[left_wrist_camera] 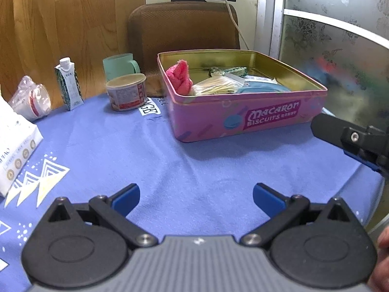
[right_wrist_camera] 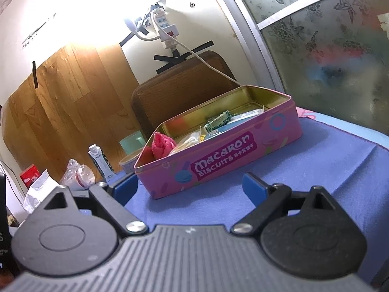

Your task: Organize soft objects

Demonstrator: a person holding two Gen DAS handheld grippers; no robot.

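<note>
While both of my tools hover wide open and empty, the left tool (left_wrist_camera: 195, 198) and right tool (right_wrist_camera: 189, 188) clear of the pink tin (left_wrist_camera: 243, 119), the pink cloth (left_wrist_camera: 180, 76) sits bunched in the tin's left corner (with cotton swabs (left_wrist_camera: 216, 87) beside it), so I'd next reach in from above, not touching the rim

Two grippers, left gripper (left_wrist_camera: 196, 198) and right gripper (right_wrist_camera: 189, 186): black linkage arms, blue finger pads, silver screws. Ribbed grey housing across bottom centre, flanked by round black discs.
</note>
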